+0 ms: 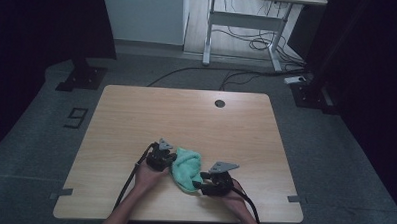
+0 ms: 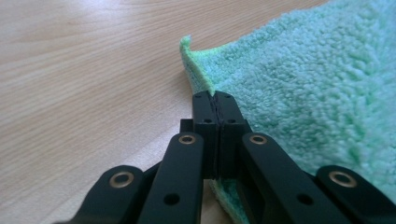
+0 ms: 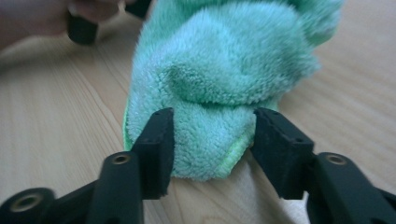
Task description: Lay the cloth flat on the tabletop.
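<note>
While the green cloth (image 1: 186, 167) lies bunched up near the front of the bench (image 1: 136, 115), between my two hands, I am working on it with both claws. It is soft and fluffy, and it is folded over itself in a lump, not flat.

My left claw (image 2: 215, 100) is squeezed tight on the edge of the cloth. Its two jaws are pressed together with a thin bit of the hem caught between them, just below a little corner that sticks up. From above, this claw (image 1: 166, 156) sits right at the left side of the cloth.

My right claw (image 3: 212, 140) is wide open. One jaw is on each side of the near end of the cloth, and that end sits in the gap. The jaws look very close to the fluff, but they are not pinching it yet. From above, this claw (image 1: 207, 181) is at the low right end of the cloth.

I think the job now is to grab that near end with my right claw so I can pull the cloth out flat or fold it. To do it well, I should push the open claw a bit further in, so it bites a good thick piece and not just the fuzzy tip. I should keep the jaws low by the bench so the bottom layer comes too. My left claw must hold on firmly, or the thin hem could slip out when I pull.
</note>
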Demonstrator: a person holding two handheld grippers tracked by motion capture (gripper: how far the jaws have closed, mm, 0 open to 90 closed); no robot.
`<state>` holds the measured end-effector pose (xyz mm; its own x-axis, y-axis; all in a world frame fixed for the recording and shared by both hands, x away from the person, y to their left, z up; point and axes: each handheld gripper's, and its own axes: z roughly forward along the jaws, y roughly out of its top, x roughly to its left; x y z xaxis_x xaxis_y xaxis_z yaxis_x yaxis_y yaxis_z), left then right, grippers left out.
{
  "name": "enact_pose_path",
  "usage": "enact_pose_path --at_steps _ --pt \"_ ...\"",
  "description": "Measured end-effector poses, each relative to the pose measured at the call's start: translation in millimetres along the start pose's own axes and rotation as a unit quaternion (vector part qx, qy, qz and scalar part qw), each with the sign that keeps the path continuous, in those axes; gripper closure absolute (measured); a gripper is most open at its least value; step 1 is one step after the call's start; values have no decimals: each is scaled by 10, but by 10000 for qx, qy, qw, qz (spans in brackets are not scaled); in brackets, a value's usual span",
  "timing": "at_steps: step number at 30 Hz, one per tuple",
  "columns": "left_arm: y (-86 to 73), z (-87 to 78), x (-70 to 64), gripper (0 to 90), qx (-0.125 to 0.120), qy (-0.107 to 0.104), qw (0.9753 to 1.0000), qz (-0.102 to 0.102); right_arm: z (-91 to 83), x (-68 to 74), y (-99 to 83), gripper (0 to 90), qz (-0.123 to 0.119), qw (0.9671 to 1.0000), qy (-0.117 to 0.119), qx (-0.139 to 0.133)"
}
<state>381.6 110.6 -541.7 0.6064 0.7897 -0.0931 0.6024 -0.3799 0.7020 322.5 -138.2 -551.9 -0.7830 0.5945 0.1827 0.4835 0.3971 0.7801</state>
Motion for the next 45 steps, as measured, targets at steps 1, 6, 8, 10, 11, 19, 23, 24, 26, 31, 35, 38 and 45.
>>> enact_pose_path --at_steps 1,6,8,10,11,19,23,24,26,31,35,38,45 --pt "-8 -7 0 892 -35 3 10000 5 15 2 -6 539 -7 10000 -24 48" --pt "-8 -77 -8 893 -201 -5 9998 29 18 17 -1 714 -73 9998 -157 77" --pt "1 -119 -11 893 -283 -10 9996 28 17 11 4 780 -86 9999 -91 99" --pt "13 -163 -9 894 -340 -8 9994 47 7 10 14 824 -113 9998 -142 97" --pt "20 -193 -5 894 -391 -2 9992 45 -1 8 18 832 -107 9997 -193 87" --pt "69 -441 65 894 -846 -37 9963 -108 -243 -120 87 849 75 9978 -522 -392" --pt "106 -581 70 894 -1046 -79 9944 -119 -403 -152 145 850 47 9951 -721 -671" --pt "113 -621 72 894 -1109 -105 9937 -113 -454 -157 167 850 40 9940 -779 -761" --pt "127 -703 66 894 -1250 -175 9919 -117 -584 -165 219 849 12 9916 -868 -959" --pt "141 -843 29 894 -1457 -265 9889 -79 -817 -168 296 849 -25 9857 -1055 -1315" --pt "136 -878 21 894 -1464 -236 9889 -20 -882 -181 306 848 -58 9810 -1262 -1470" --pt "97 -815 56 894 -1327 -221 9909 -87 -813 -191 283 845 -34 9839 -1193 -1327" --pt "-72 -682 143 892 -1037 -266 9939 -253 -577 -219 177 796 50 9942 -746 -770"
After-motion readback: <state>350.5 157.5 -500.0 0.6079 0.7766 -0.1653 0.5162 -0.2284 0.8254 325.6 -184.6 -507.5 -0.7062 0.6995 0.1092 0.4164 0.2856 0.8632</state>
